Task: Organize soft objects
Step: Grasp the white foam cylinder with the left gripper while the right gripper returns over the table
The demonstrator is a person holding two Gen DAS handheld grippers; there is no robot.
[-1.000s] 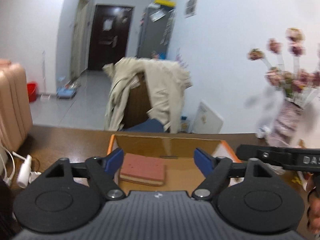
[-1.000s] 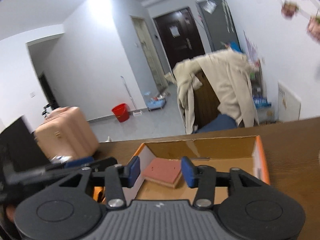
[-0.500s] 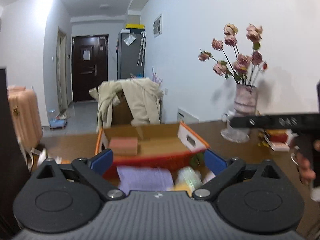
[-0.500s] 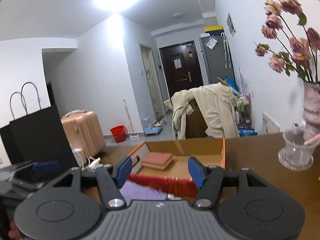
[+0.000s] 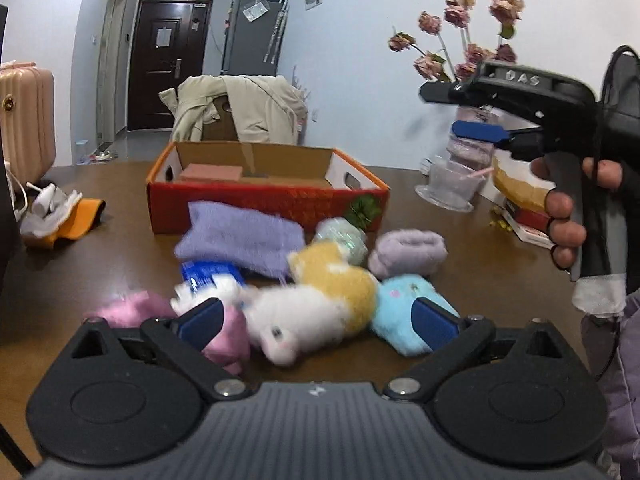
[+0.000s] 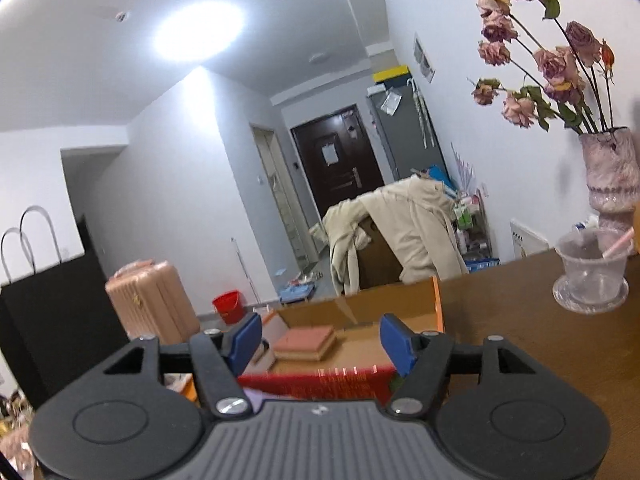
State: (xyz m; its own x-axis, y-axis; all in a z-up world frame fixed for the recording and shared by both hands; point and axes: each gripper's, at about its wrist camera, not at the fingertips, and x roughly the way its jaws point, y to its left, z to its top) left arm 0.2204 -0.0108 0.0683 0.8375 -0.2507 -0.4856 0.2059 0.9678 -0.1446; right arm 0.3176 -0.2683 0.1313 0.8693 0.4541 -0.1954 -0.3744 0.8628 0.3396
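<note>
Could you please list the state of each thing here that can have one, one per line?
Cardboard box: open, holding one pink block.
Left gripper: open, nothing held, white plush lying between its fingers.
Right gripper: jaws opening, nothing between them.
Purple cloth: lying flat on the table.
Lilac towel: rolled.
Front door: closed.

Before me the dark wooden table [image 5: 472, 280] carries an orange cardboard box [image 5: 264, 196], a heap of plush toys [image 5: 312, 304], purple cloths [image 5: 240, 236], a glass cup [image 5: 452, 184] and vase [image 6: 610, 176]
</note>
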